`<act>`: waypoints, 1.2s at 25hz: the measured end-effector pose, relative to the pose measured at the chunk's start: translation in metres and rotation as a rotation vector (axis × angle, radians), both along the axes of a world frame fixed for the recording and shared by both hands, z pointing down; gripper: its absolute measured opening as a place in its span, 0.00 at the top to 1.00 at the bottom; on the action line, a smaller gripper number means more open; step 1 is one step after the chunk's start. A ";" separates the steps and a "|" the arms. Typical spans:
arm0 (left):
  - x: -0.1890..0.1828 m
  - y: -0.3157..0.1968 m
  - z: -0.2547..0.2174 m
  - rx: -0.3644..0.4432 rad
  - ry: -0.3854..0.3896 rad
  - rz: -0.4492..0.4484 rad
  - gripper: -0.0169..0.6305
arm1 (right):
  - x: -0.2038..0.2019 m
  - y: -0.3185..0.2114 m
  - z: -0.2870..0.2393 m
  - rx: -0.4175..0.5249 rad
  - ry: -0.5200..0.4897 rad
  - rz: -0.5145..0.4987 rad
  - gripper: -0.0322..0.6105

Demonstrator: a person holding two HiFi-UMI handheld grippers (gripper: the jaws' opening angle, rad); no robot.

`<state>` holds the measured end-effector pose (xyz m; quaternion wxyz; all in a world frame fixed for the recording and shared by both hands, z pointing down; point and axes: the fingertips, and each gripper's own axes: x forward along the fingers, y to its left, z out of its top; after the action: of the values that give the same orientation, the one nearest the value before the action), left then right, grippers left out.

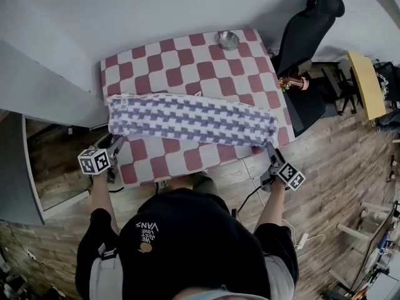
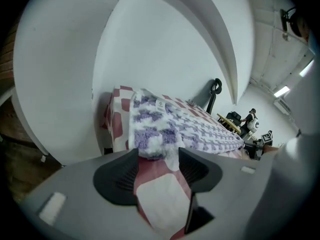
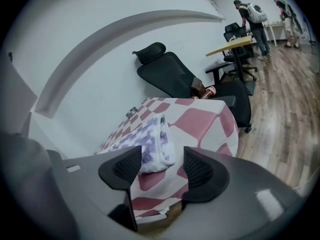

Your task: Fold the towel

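- Left gripper: jaws stand apart and grip nothing. One end of the towel shows in the gap.
- Right gripper: jaws are wide apart and empty, with the towel's other end just ahead.
- The purple-and-white towel is folded into a long strip. It lies across the checked counter from 9 to 3 o'clock, with the grippers at its 8 and 4.
- A metal bowl sits at the towel's 1 o'clock, and a black chair stands at its 2 o'clock.
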<state>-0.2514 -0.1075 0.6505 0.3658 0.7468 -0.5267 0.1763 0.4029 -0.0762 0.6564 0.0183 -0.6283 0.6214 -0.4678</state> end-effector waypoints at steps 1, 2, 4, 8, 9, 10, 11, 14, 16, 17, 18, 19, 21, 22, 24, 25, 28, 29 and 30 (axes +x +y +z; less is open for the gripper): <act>0.001 -0.001 0.002 -0.003 0.000 0.002 0.62 | -0.002 0.000 0.003 -0.005 -0.007 -0.009 0.55; 0.000 -0.002 0.004 -0.006 -0.006 -0.005 0.62 | -0.004 0.000 0.006 -0.013 -0.004 -0.021 0.55; -0.010 -0.007 0.007 -0.008 -0.028 -0.049 0.61 | -0.009 -0.004 0.010 -0.024 0.016 -0.051 0.55; -0.031 -0.016 0.012 -0.011 -0.009 -0.126 0.59 | -0.018 -0.018 0.015 -0.048 0.037 -0.098 0.58; -0.029 -0.017 0.013 -0.016 0.008 -0.115 0.59 | -0.017 -0.020 0.016 -0.055 0.050 -0.108 0.65; -0.025 -0.018 0.012 -0.022 0.020 -0.098 0.59 | -0.016 -0.021 0.015 -0.055 0.066 -0.121 0.77; -0.020 -0.017 0.012 -0.028 0.025 -0.079 0.60 | -0.014 -0.023 0.012 -0.050 0.082 -0.135 0.81; -0.009 -0.016 0.007 -0.035 0.030 -0.030 0.86 | -0.003 -0.032 -0.005 -0.020 0.110 -0.172 0.86; -0.003 -0.016 0.003 -0.025 0.046 -0.003 0.88 | 0.012 -0.041 -0.019 0.003 0.122 -0.180 0.87; 0.001 -0.016 0.001 -0.021 0.052 0.017 0.88 | 0.023 -0.045 -0.025 0.008 0.137 -0.178 0.87; 0.005 -0.015 -0.001 -0.020 0.053 0.040 0.88 | 0.036 -0.049 -0.030 0.009 0.156 -0.170 0.87; 0.010 -0.013 -0.001 -0.024 0.052 0.067 0.89 | 0.051 -0.051 -0.034 0.007 0.175 -0.160 0.88; 0.025 -0.005 -0.002 -0.041 0.058 0.132 0.89 | 0.080 -0.051 -0.040 -0.004 0.200 -0.136 0.88; 0.035 0.000 -0.002 -0.056 0.065 0.167 0.89 | 0.094 -0.049 -0.041 -0.014 0.208 -0.123 0.88; 0.057 0.012 0.001 -0.093 0.072 0.235 0.89 | 0.119 -0.043 -0.039 -0.042 0.222 -0.093 0.88; 0.068 0.017 0.005 -0.113 0.068 0.265 0.89 | 0.130 -0.040 -0.037 -0.057 0.225 -0.075 0.88; 0.096 0.026 0.018 -0.160 0.039 0.326 0.89 | 0.157 -0.029 -0.024 -0.104 0.235 -0.020 0.88; 0.101 0.028 0.022 -0.171 0.027 0.336 0.88 | 0.162 -0.027 -0.020 -0.114 0.239 -0.007 0.88; 0.103 0.029 0.024 -0.180 0.014 0.341 0.88 | 0.164 -0.026 -0.017 -0.118 0.246 0.003 0.88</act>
<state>-0.1482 -0.0781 0.6749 0.3993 0.7909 -0.3720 0.2770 0.5670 -0.1022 0.6392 -0.0943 -0.6816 0.5896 -0.4229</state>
